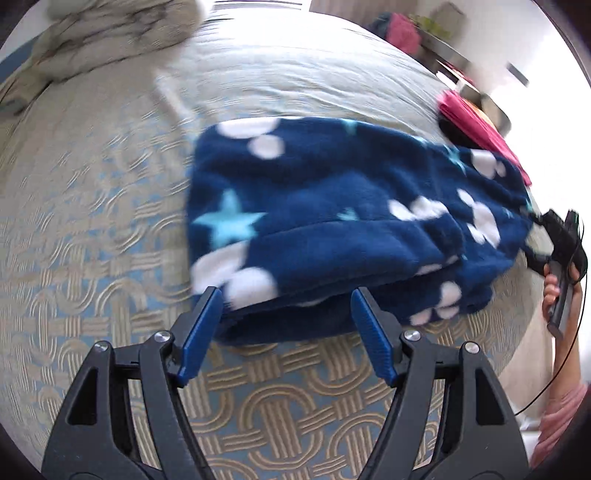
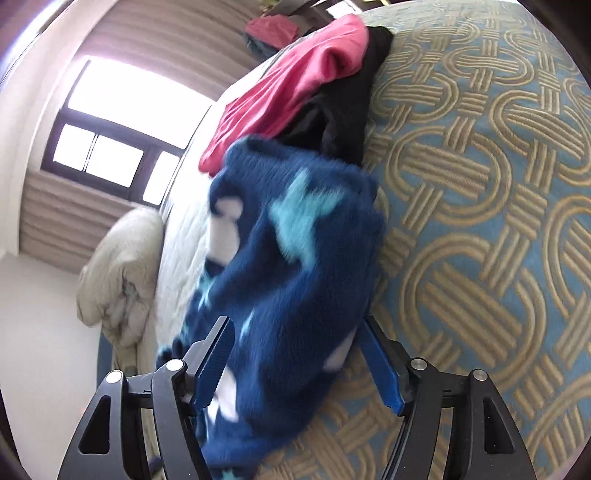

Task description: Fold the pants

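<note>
My left tongs [image 1: 287, 297] hang spread wide over the bed [image 1: 110, 206], nothing betw. the blue pads, tips just at the near edge of the pants [image 1: 332, 221]. Pants = navy fleece w/ white blobs and pale blue stars, folded into a thick bundle lying on the patterned blue-and-tan bedspread [image 1: 258, 406]. Near edge shows stacked layers.

My right tongs [image 2: 295, 325] are at the other end of the bundle, jaws apart, w/ the fleece lying betw. them. The pads don't look like they press it: right pad sits clear of the fabric edge, left pad is just beside it. Blur makes the contact hard to judge. From the left view, those tongs show at the far right end of the pants, w/ my hand [image 1: 554, 291] around the handle and a pink sleeve [image 1: 561, 417] below.

Beyond the pants, touching or just behind them, a pink garment [image 2: 295, 85] lies over a black garment [image 2: 343, 114] near the bed's edge. A cream duvet [image 1: 110, 33] is bunched at the far corner of the bed. Window [image 2: 122, 122] bright behind.
</note>
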{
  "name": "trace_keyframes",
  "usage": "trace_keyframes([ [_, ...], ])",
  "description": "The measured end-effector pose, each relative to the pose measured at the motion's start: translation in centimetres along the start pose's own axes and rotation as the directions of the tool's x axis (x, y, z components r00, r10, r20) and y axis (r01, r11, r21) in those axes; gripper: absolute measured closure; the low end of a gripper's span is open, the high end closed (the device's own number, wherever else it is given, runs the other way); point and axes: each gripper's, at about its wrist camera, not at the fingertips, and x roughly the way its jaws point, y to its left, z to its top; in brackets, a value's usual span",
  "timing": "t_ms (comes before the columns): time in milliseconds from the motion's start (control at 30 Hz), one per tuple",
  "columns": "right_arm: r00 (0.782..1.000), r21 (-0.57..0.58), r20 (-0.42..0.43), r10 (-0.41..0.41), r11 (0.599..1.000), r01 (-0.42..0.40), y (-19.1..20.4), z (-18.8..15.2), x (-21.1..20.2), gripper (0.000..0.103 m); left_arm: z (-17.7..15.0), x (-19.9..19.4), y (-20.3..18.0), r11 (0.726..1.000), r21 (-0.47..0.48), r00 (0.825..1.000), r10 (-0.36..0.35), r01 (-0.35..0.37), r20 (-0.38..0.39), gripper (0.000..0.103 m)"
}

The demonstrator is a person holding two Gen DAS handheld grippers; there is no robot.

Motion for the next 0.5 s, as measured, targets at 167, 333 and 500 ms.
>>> trace_keyframes([
  [167,1.0,0.082,-0.021,-0.009,0.997,0.011,-0.9,3.0,2.3,0.035,-0.4,-0.3,0.7,0.999,-0.043,0.999,-0.032,0.032,0.001,0.03],
  [333,0.987,0.046,-0.039,-0.158,0.986,0.16,1.9,5.1,2.7,0.083,-0.7,0.1,-1.8,0.999,0.048,1.0,-0.022,0.022,0.009,0.03],
  [500,0.967,0.11,-0.04,-0.251,0.961,0.254,2.6,6.7,3.2,0.082,-1.3,0.0,-1.8,0.997,0.064,0.999,-0.048,0.048,-0.002,0.03],
])
